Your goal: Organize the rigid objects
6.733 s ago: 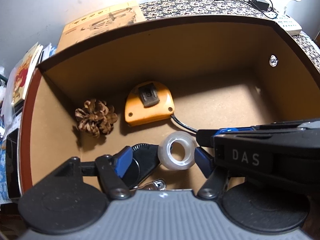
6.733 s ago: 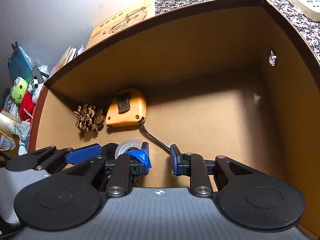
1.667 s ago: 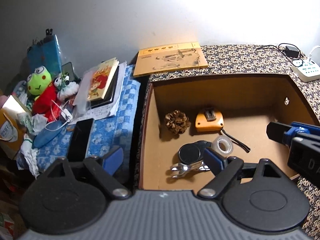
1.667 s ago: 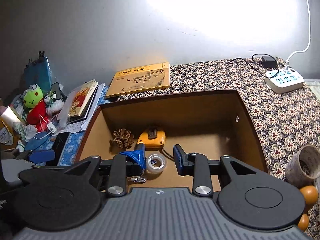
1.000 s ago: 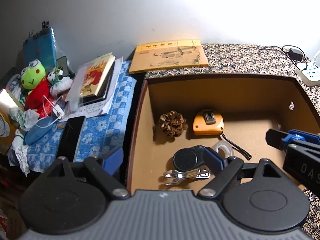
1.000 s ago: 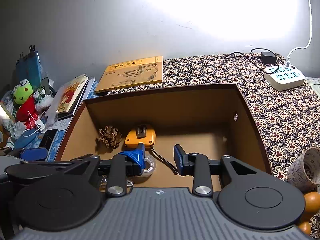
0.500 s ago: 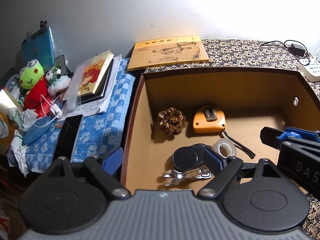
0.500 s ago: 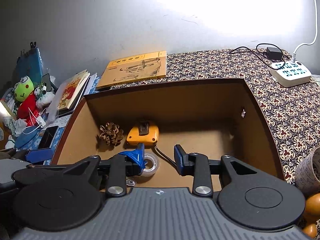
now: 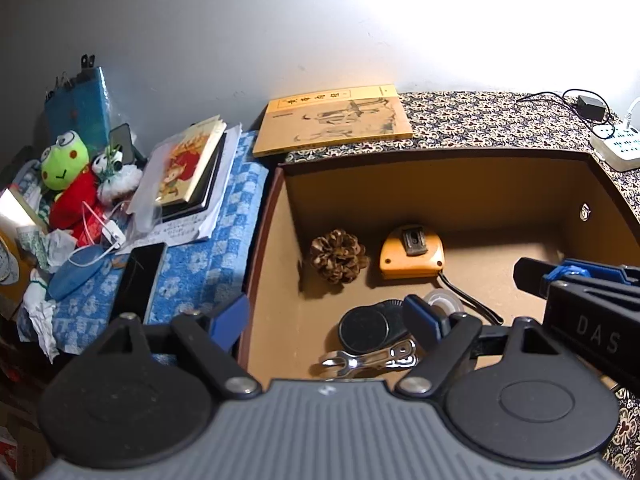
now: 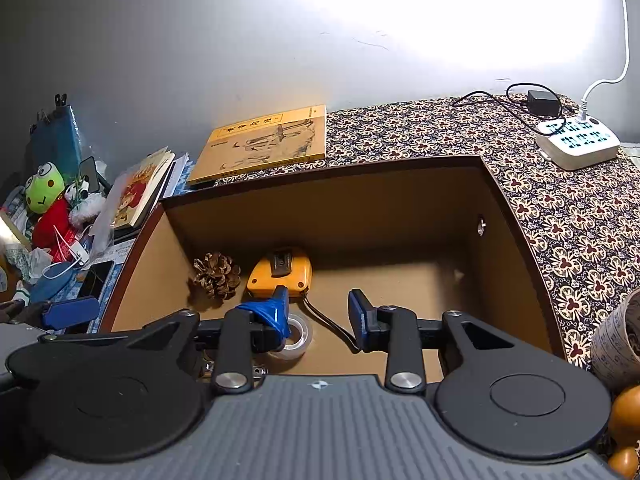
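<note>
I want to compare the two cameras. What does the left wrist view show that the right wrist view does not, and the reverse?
Only the left wrist view shows the round black object clearly and the metal clip whole. Only the right wrist view shows the paper roll and orange balls beside the box. Both show the box, pine cone, tape measure, tape roll, yellow book.

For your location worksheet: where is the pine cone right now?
In both wrist views the pine cone lies on the box floor in its far left corner, just left of the orange tape measure.
</note>
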Demonstrator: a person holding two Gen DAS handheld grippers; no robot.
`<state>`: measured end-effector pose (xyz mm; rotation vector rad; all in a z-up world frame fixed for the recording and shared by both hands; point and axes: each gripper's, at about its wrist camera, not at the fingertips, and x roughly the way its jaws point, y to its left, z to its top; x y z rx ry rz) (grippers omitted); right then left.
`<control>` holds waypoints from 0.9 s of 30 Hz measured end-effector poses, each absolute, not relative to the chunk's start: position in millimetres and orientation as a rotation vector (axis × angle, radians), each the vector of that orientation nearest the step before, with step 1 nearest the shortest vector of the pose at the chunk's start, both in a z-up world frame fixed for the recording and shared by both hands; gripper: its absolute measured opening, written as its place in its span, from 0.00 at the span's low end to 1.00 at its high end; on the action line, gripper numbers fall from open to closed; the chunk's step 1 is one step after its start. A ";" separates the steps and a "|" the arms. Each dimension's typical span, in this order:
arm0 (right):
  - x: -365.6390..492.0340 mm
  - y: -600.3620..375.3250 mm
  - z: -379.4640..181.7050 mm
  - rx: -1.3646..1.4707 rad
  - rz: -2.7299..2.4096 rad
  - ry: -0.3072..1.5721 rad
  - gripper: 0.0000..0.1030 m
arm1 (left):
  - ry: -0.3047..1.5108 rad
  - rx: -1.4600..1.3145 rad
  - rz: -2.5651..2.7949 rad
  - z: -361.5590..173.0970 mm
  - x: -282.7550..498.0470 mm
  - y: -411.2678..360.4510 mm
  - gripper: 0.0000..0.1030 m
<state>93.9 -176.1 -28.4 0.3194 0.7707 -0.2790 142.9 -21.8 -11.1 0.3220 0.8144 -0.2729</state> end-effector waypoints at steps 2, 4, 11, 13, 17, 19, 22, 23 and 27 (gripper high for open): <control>93.7 -177.6 -29.2 0.322 -0.282 0.771 0.15 | 0.814 0.321 -0.278 -10.7 142.5 -22.6 0.82; 93.5 -179.8 -29.4 0.326 -0.285 0.771 0.15 | 0.808 0.323 -0.281 -9.3 141.0 -24.0 0.82; 91.4 -185.9 -27.5 0.345 -0.302 0.757 0.15 | 0.788 0.329 -0.292 -5.6 137.5 -28.5 0.82; 90.8 -186.1 -27.4 0.349 -0.300 0.756 0.15 | 0.794 0.331 -0.294 -6.9 137.5 -29.5 0.82; 90.1 -185.6 -26.6 0.352 -0.288 0.753 0.15 | 0.803 0.331 -0.305 -8.2 136.5 -31.0 0.82; 89.5 -185.1 -25.9 0.354 -0.281 0.750 0.16 | 0.809 0.327 -0.310 -8.7 136.4 -30.8 0.82; 88.5 -185.9 -24.4 0.353 -0.273 0.744 0.16 | 0.818 0.319 -0.319 -9.4 136.0 -30.2 0.82; 87.7 -185.6 -24.0 0.353 -0.271 0.743 0.16 | 0.822 0.316 -0.323 -9.6 135.8 -30.0 0.82; 86.4 -184.4 -22.7 0.349 -0.267 0.741 0.16 | 0.828 0.310 -0.329 -9.9 133.4 -29.2 0.82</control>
